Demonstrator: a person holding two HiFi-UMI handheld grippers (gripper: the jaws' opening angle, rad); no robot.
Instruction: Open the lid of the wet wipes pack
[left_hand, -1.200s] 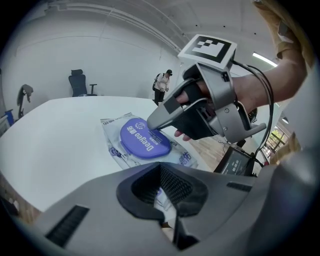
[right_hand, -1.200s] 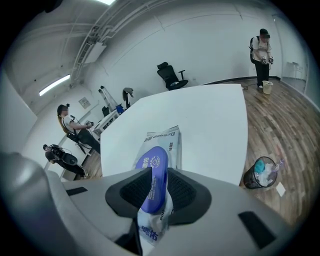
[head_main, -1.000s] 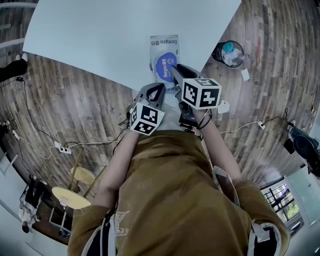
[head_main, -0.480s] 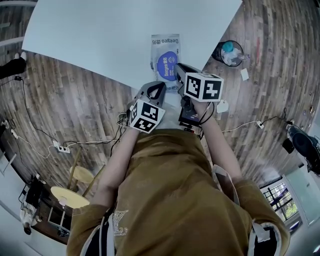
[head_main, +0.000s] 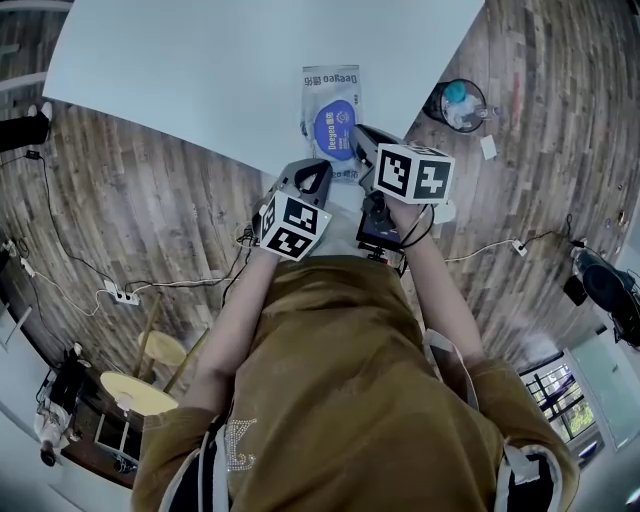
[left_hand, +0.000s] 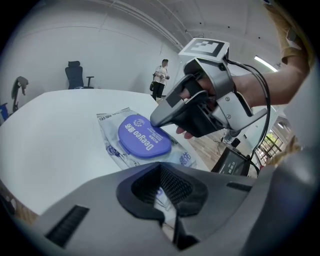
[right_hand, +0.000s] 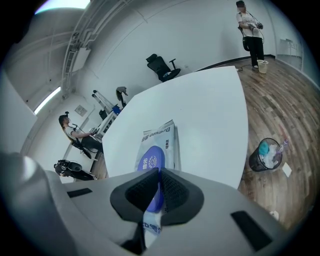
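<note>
Head view gives us the pale printed-film wet wipes pack (head_main: 330, 82) lying flat near the front edge of the large white table (head_main: 200, 70). Its oval blue plastic lid (head_main: 333, 125) faces up and lies closed.

We hold both tools at the pack's near end. Our grey left gripper (head_main: 316, 168), with its marker cube, sits at the pack's near left corner. In the left gripper view its dark pads (left_hand: 142, 187) are drawn close together, with the pack's printed film filling the thin slit between them.

Our right gripper (head_main: 357, 133) reaches in from the right, and its tip touches the lid's near rim. In the right gripper view its pads (right_hand: 175, 192) are pressed nearly together, with the blue of the lid running down the slit between them.

Beyond the table's right corner, a dark round bin (head_main: 458, 105) of rubbish stands on the brown plank floor (head_main: 150, 210).
</note>
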